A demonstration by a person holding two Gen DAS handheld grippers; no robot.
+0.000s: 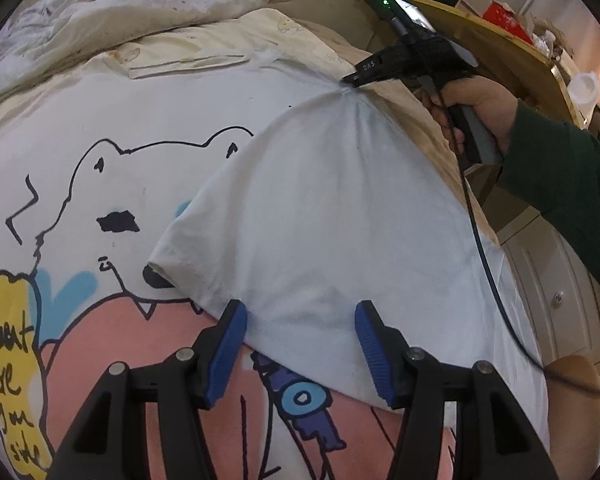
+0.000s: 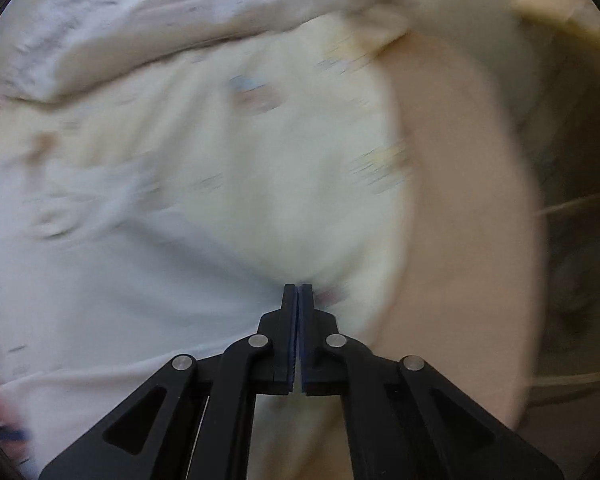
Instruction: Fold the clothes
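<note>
White T-shirt (image 1: pixel 100 200) lies on the bed (image 1: pixel 228 48), one side folded over. Right hand-held gripper (image 1: pixel 346 80) clenched on the fold's edge; left hand-held gripper (image 1: pixel 300 332) released above it.

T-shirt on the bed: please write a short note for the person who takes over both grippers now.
Right gripper: shut on the T-shirt, pinching a bunch of white cloth at the far end of the folded-over flap.
Left gripper: open, jaws either side of the flap's near edge, not pressing it.
The T-shirt lies print up on the bed; a crumpled blanket lies behind.
Done: one side is partly folded over the print.
Left: lay that flap flat, fold the other side, then fold in half.
</note>
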